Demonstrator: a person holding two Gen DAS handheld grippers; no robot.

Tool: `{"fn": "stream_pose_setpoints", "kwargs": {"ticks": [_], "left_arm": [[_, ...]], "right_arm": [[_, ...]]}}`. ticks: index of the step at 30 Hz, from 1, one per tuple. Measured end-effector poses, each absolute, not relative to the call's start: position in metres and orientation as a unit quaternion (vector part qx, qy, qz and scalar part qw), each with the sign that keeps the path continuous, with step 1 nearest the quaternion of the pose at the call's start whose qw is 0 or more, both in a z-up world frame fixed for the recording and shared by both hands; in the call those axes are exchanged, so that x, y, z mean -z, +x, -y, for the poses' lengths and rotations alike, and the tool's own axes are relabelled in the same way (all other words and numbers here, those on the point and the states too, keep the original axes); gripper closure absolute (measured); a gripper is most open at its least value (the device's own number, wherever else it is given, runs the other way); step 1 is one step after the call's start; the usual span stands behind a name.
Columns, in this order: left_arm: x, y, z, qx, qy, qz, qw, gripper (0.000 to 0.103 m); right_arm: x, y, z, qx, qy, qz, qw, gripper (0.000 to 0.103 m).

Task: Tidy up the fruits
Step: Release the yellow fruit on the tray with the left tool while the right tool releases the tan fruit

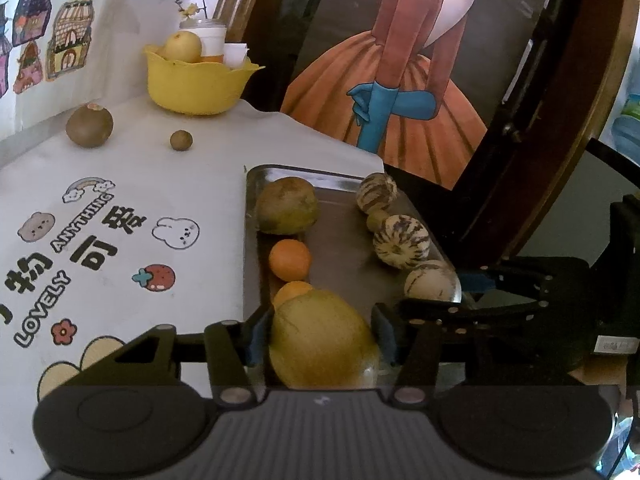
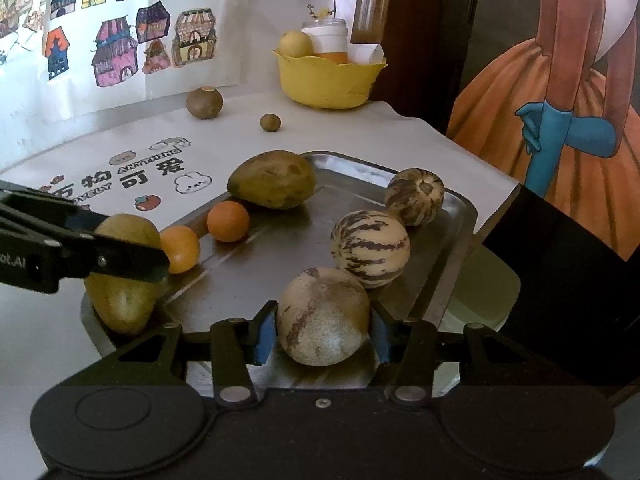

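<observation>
A steel tray holds the fruit. My left gripper is shut on a yellow-green mango at the tray's near left corner, a blue pad against each side. From the right wrist view, the left gripper's fingers cross that mango. My right gripper is shut on a pale round melon at the tray's near edge. Also on the tray are a brown mango, two oranges and two striped melons.
A yellow bowl with a pear and cups stands at the table's back. A round brown fruit and a small one lie on the printed cloth. The table edge and a framed painting are to the right.
</observation>
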State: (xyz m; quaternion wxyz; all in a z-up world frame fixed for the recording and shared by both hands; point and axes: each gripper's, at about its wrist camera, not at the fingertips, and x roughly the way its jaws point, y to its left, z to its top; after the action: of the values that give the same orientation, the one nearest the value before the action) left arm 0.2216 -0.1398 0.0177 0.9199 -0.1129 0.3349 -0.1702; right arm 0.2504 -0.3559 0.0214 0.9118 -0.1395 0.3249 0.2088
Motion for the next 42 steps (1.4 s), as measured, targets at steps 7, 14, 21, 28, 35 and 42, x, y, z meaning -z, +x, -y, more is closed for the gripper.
{"fn": "stream_pose_setpoints", "kwargs": {"ticks": [7, 14, 21, 28, 35, 42], "left_arm": [[-0.016, 0.221, 0.137, 0.169, -0.118, -0.332, 0.92, 0.046], [-0.017, 0.222, 0.137, 0.165, -0.12, -0.337, 0.919, 0.045], [-0.017, 0.223, 0.132, 0.16, -0.129, -0.345, 0.916, 0.043], [-0.03, 0.214, 0.131, 0.155, -0.134, -0.328, 0.922, 0.018], [-0.045, 0.195, 0.123, 0.129, -0.141, -0.312, 0.93, 0.001], [-0.048, 0.167, 0.111, 0.107, -0.115, -0.326, 0.932, 0.001]], "right_arm": [[-0.017, 0.251, 0.356, -0.204, -0.141, -0.322, 0.914, 0.053], [-0.017, 0.25, 0.355, -0.204, -0.144, -0.324, 0.913, 0.053], [-0.02, 0.248, 0.357, -0.206, -0.141, -0.322, 0.913, 0.052], [-0.029, 0.238, 0.361, -0.201, -0.135, -0.315, 0.918, 0.041], [-0.043, 0.216, 0.368, -0.186, -0.119, -0.308, 0.926, 0.023], [-0.056, 0.184, 0.363, -0.175, -0.115, -0.328, 0.921, 0.006]]}}
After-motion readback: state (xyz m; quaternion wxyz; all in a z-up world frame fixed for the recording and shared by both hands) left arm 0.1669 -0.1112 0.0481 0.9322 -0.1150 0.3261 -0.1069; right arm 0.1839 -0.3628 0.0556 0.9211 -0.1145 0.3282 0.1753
